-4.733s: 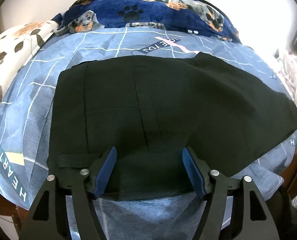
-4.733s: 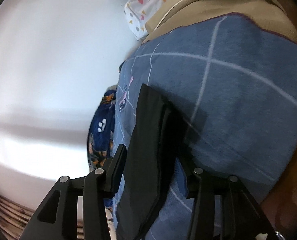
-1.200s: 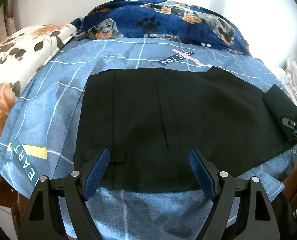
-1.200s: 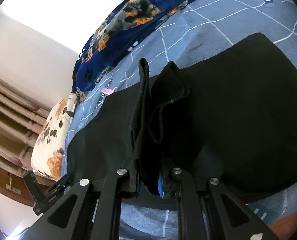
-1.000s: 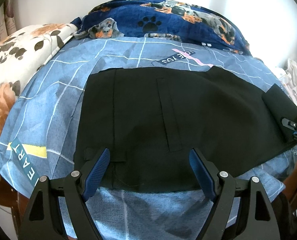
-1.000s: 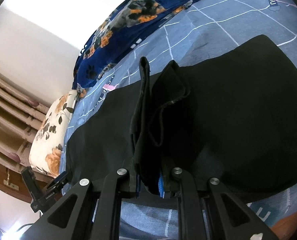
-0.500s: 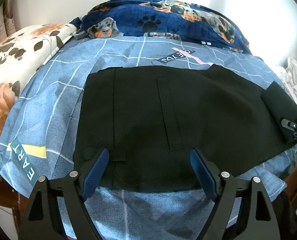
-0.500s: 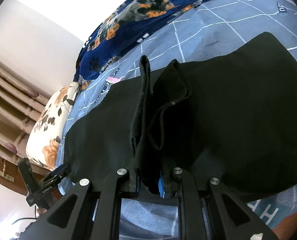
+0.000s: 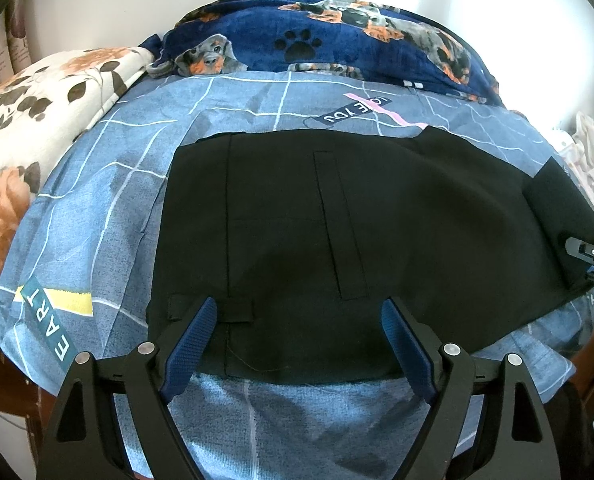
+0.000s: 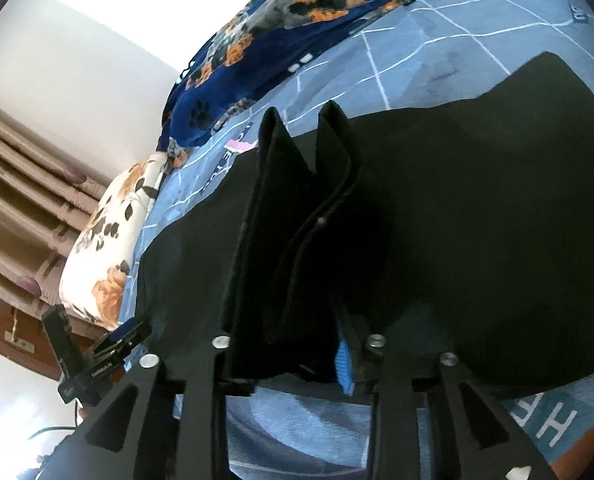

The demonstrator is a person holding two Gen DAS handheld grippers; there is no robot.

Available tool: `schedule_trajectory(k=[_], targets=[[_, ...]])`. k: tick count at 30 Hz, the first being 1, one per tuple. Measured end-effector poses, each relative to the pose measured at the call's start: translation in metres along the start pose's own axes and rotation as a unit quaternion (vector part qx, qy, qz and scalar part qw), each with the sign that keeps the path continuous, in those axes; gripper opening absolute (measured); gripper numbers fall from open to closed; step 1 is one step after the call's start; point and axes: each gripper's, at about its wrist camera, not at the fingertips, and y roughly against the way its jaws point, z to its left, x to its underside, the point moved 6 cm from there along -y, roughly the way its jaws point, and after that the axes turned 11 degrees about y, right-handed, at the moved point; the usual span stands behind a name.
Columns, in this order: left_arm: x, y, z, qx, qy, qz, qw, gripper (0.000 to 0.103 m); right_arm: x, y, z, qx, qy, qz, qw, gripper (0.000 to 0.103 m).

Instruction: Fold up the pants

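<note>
Floral pillow (image 9: 25, 128) at nine o'clock, on the blue checked bedsheet (image 9: 109, 184). Left gripper (image 9: 299, 344) at six o'clock, spread wide over the near hem of the black pants (image 9: 337, 232), gripping nothing. Pants flat across the middle; dog-print blanket (image 9: 337, 48) at twelve. Right gripper (image 10: 293, 344) at three o'clock in the left view, jaws opening, bunched cuff (image 10: 297, 240) standing between them.

Blue grid bedsheet (image 9: 109, 200), navy dog-print blanket (image 9: 337, 44), floral pillow (image 9: 37, 92).
</note>
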Motion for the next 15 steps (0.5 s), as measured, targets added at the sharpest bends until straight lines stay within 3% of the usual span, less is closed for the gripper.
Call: schedule_trajectory(k=[9, 15], targets=[[-0.001, 0.000, -0.001, 0.001, 0.000, 0.000, 1.0000, 0.085, 0.001, -0.003, 0.011, -0.030, 0.000, 0.004, 1.000, 0.056], [-0.001, 0.000, -0.001, 0.000, -0.001, 0.000, 1.0000, 0.085, 0.000, -0.001, 0.018, -0.078, -0.011, -0.006, 0.997, 0.061]])
